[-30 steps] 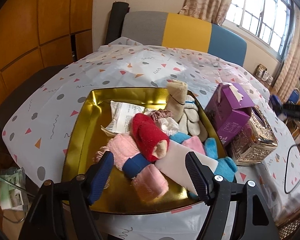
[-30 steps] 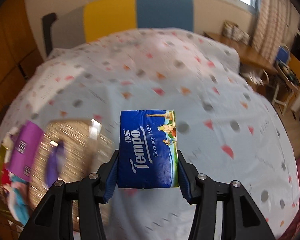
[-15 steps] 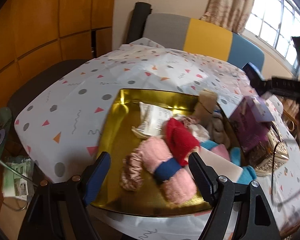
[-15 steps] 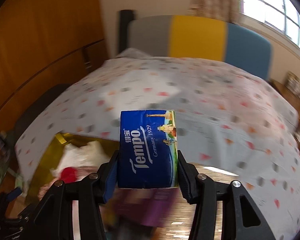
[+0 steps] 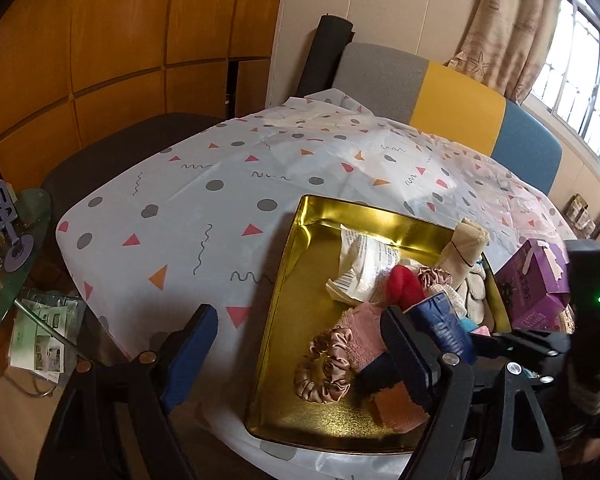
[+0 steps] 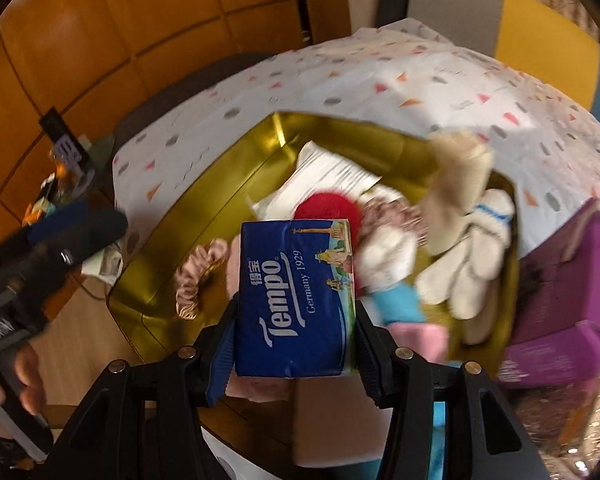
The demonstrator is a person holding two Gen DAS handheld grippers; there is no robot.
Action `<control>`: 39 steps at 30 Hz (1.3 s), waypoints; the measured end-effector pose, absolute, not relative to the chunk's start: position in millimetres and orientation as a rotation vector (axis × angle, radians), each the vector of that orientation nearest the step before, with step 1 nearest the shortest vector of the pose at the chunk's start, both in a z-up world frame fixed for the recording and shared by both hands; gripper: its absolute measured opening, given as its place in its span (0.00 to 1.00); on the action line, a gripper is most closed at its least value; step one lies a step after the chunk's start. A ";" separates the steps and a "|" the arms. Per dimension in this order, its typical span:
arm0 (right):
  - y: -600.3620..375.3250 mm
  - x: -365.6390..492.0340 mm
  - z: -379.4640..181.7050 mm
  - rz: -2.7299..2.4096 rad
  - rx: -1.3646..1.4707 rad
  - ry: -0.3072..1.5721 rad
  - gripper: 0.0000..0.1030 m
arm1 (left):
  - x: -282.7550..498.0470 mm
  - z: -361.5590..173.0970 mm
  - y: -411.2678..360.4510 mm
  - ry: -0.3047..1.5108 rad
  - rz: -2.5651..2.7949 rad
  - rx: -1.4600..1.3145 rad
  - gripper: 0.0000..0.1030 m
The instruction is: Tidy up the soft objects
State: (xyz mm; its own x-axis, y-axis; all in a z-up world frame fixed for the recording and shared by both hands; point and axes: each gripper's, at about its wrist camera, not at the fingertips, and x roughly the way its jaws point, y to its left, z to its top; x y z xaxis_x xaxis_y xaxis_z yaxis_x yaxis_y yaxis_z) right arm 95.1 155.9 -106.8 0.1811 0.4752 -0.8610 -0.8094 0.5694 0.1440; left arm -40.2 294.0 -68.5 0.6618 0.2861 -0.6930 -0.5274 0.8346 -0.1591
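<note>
Your right gripper (image 6: 296, 332) has its fingers pinching the blue Tempo tissue pack (image 6: 296, 296), one pad on each long side, and you hold it over the gold tray (image 6: 204, 216), above the pile of soft things inside. Your left gripper (image 5: 300, 344) has its fingers spread with nothing between them; they have just been opening wider. It hangs over the near left corner of the gold tray, one finger over the patterned tablecloth (image 5: 220, 184) on the tabletop and the other over the tray's contents.

In the tray, a pink satin scrunchie (image 5: 326, 364) lies toward the near left side, touching a pink fluffy sock (image 5: 366, 332). A red fluffy roll (image 6: 326, 208) sits near the middle, with a white wrapped packet (image 5: 364, 266) behind it toward the far wall. A beige sock bundle (image 6: 456, 184) leans at the tray's far right, and white socks (image 6: 472, 264) lie just below it. A purple box (image 6: 568, 292) stands just outside the tray's right wall.
</note>
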 end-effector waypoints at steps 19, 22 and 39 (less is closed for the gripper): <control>149.7 103.7 -106.6 0.854 -0.341 0.984 0.64 | -36.3 -60.6 274.1 0.702 0.456 -0.317 0.87; 143.2 102.1 -96.5 0.827 -0.325 0.950 0.67 | -36.7 -58.9 271.3 0.698 0.454 -0.311 0.88; 66.8 81.6 -51.2 0.521 -0.222 0.748 0.69 | -33.2 -47.8 220.6 0.668 0.402 -0.237 1.00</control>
State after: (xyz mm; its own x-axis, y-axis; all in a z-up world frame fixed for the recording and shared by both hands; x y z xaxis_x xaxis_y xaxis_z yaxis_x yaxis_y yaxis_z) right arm 81.6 66.8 -51.2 0.6139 0.3708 -0.6969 -0.5249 0.8511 -0.0096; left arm -33.2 220.6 -47.8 0.7130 0.2839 -0.6412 -0.4334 0.8972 -0.0847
